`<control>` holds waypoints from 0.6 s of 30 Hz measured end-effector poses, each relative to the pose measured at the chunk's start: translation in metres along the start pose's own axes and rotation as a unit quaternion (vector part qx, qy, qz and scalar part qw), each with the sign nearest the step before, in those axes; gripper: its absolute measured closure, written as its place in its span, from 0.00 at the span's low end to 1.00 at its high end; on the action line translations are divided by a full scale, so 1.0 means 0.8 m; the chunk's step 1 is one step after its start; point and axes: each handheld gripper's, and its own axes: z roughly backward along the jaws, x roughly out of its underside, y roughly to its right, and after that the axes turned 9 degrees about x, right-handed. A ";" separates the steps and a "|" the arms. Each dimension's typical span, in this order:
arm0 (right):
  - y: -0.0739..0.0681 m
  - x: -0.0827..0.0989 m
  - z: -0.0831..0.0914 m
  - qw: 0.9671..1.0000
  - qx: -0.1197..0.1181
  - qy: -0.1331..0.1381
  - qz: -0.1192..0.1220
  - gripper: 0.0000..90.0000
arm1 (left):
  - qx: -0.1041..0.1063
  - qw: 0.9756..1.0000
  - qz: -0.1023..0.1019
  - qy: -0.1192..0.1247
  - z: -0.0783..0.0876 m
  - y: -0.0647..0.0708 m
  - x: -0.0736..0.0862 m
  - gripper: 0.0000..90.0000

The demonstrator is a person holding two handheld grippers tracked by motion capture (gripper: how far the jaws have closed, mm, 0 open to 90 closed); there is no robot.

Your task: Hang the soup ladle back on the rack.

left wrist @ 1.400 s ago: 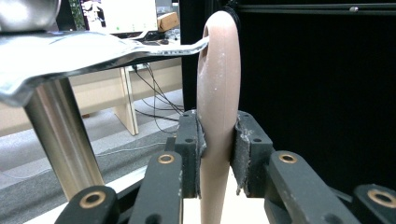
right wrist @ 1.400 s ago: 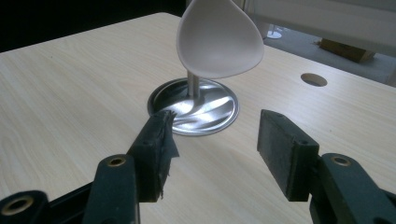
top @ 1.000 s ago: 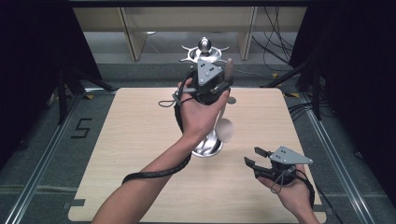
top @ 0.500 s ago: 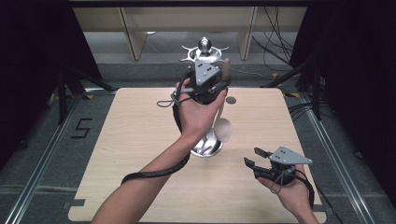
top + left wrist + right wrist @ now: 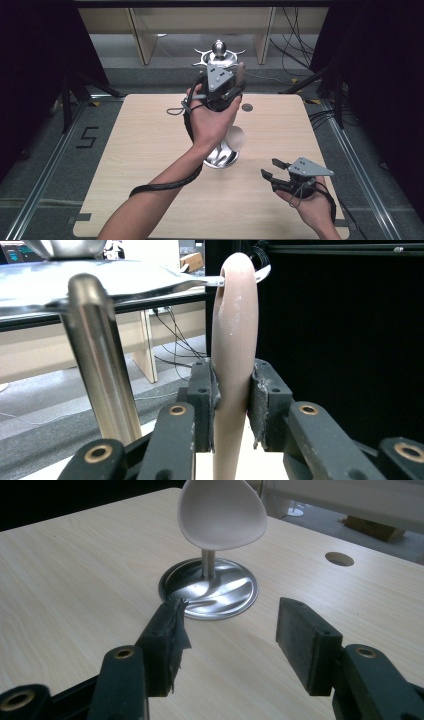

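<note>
1. The left gripper (image 5: 239, 75) was raised above the far side of the table (image 5: 145, 150), its jaws clamped on a smooth pinkish spoon-shaped piece (image 5: 234, 340) seen edge-on.
2. Beside that piece rose a polished metal post (image 5: 100, 375).
3. A shiny round steel stand (image 5: 209, 589) stood mid-table, carrying a matte white egg-shaped cup (image 5: 222, 515), with nothing visible inside.
4. The right gripper (image 5: 272, 168) hovered near the stand, jaws apart.

1. Both forearms are bare, no sleeves.
2. The left gripper (image 5: 239, 76) is black and carries a grey three-cornered plate.
3. Its black cable loops along the forearm.
4. The right gripper (image 5: 273, 169) has black jaws with brass-coloured pivot rings and frayed pads.
</note>
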 end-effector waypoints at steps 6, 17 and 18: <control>0.000 0.001 -0.001 1.000 -0.003 -0.003 -0.001 0.50 | -0.002 1.000 -0.007 0.004 -0.001 0.000 0.001 0.81; 0.001 0.002 0.000 1.000 -0.005 -0.008 -0.006 0.50 | 0.001 0.998 -0.058 0.004 0.001 0.003 0.012 0.67; 0.001 0.002 0.001 1.000 -0.003 -0.010 -0.009 0.50 | 0.001 0.998 -0.060 0.002 0.002 0.003 0.013 0.66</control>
